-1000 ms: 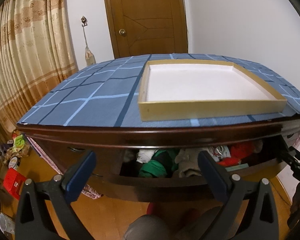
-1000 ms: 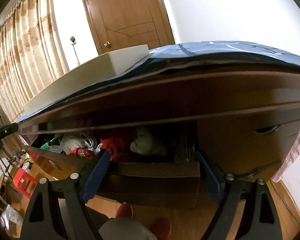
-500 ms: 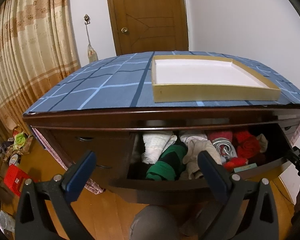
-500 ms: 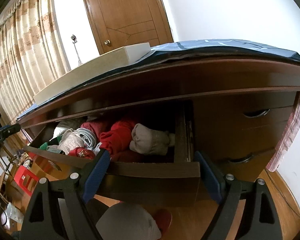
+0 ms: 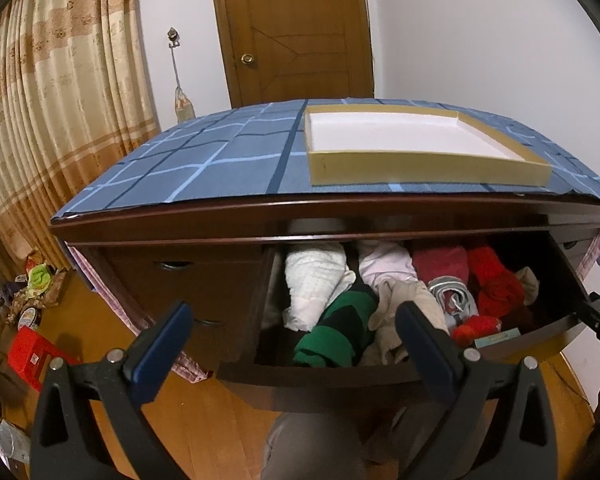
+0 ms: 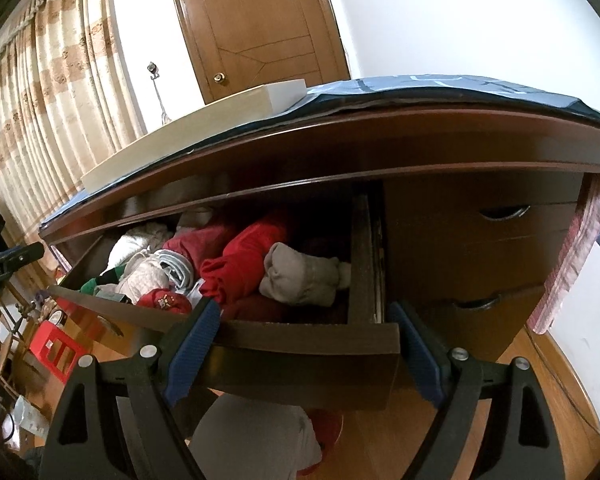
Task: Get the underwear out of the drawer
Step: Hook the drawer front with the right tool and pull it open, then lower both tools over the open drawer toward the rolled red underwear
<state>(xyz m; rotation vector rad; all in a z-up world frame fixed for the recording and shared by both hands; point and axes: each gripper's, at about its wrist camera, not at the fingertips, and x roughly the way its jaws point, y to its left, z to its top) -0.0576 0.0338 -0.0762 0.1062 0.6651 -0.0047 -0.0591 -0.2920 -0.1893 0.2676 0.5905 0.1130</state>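
Reaching: the next move, as I judge it, is a reach into the open drawer (image 5: 380, 376) for one piece of underwear; nothing is gripped yet.
Left gripper (image 5: 296, 336): fingers spread wide with nothing between them, at lower centre of the left wrist view, hovering just in front of the drawer's front edge.
Right gripper (image 6: 304, 356): fingers spread either side of the drawer's front right corner (image 6: 380, 340), low in the right wrist view; whether the pads touch the wood I cannot tell.
Underwear: a jumble of rolled garments fills the drawer, in the centre and right of the left wrist view; which pieces are underwear I cannot tell.
Nearest to left gripper: green-and-black striped roll (image 5: 336, 328), directly ahead between the fingers, its long axis running away from the camera and tilted toward upper right.
Nearest to right gripper: grey-beige roll (image 6: 300, 276), above the gripper near frame centre, lying left to right.
Other rolls: white knit roll (image 5: 312, 280), red bundle (image 5: 496, 284).
Likely set-down place: shallow tray (image 5: 420, 170) on the blue checked cloth (image 5: 204, 164), upper centre right.
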